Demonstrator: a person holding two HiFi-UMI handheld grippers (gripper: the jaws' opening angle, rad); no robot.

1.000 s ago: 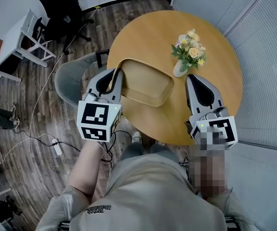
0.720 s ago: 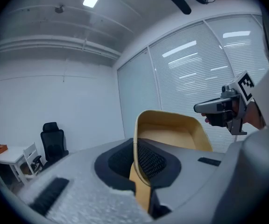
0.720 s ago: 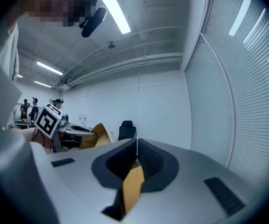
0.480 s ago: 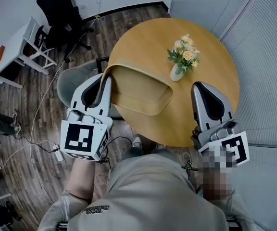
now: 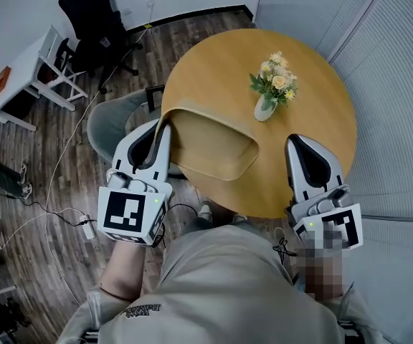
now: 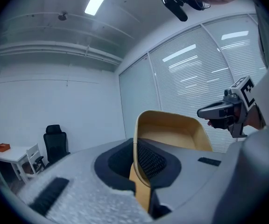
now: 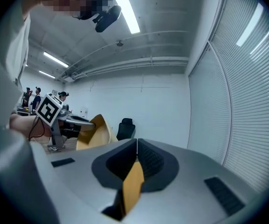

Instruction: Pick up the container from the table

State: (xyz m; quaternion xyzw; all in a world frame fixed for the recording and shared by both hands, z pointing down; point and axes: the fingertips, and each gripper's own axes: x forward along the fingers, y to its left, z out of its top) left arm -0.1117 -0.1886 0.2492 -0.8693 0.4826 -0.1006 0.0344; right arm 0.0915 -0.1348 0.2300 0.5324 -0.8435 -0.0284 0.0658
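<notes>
The shallow tan container with rounded corners [image 5: 210,145] hangs tilted over the near-left edge of the round wooden table [image 5: 221,56], its left rim pinched in the left gripper [image 5: 162,129]. A second ago it lay flat on the tabletop and half a second ago it was already raised, so we count the pick-up as essentially done, with only steadying left. Whether its far end has fully cleared the wood we cannot tell from above. In the left gripper view the two dark ribbed pads are clamped on the thin rim, with the container's hollow opening beyond them against the window blinds. That gripper points up and away from the person, its marker cube toward the body, angled inward to the table. The right gripper [image 5: 299,145] has drawn back toward the table's near edge from its spot beside the small white vase of pale flowers [image 5: 272,92] and takes no part in the lift. Its jaws are pressed together on nothing, and the tan sliver below them in the right gripper view we take to be tabletop. It points forward, well apart from the container. Off the table's left side stand a grey chair [image 5: 110,124] and, farther off, a black office chair [image 5: 92,13] on the dark plank floor [image 5: 185,24].
</notes>
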